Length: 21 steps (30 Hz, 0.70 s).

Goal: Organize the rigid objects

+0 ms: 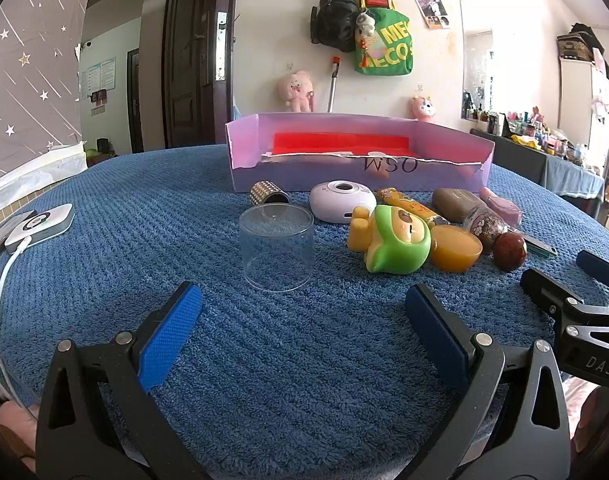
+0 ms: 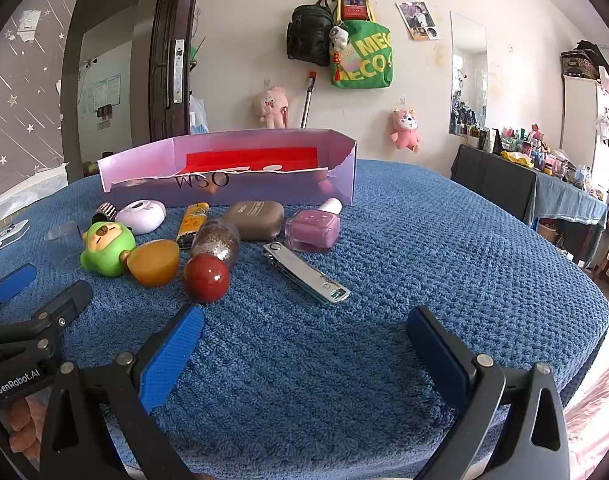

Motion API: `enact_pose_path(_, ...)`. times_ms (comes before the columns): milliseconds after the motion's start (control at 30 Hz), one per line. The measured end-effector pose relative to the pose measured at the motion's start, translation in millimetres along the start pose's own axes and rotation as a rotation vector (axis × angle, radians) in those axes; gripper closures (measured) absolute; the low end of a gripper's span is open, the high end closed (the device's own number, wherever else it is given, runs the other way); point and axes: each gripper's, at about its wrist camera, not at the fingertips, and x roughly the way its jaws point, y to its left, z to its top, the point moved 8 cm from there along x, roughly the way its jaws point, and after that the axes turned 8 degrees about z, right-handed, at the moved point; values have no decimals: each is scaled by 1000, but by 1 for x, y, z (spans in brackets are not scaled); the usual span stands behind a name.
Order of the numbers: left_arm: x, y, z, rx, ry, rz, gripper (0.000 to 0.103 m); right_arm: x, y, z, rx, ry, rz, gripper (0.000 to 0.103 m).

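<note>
A torn purple box with a red lining stands at the back of the blue cloth. In front of it lie a clear plastic cup, a green toy figure, a white round device, an amber half-ball, a red ball, a glitter bottle, a brown case, a pink nail polish bottle and a metal nail clipper. My left gripper is open just short of the cup. My right gripper is open just short of the clipper. Neither holds anything.
A white gadget with a cable lies at the cloth's left edge. A studded cylinder and a yellow lighter lie among the objects. Bare blue cloth spreads to the right. A dark side table with small bottles stands beyond.
</note>
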Motion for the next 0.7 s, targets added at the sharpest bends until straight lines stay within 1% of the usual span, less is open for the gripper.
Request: enact_pose_path(700,-2,-1,1,1,-7,0,0,0,0,1,-1,-4,-1,0)
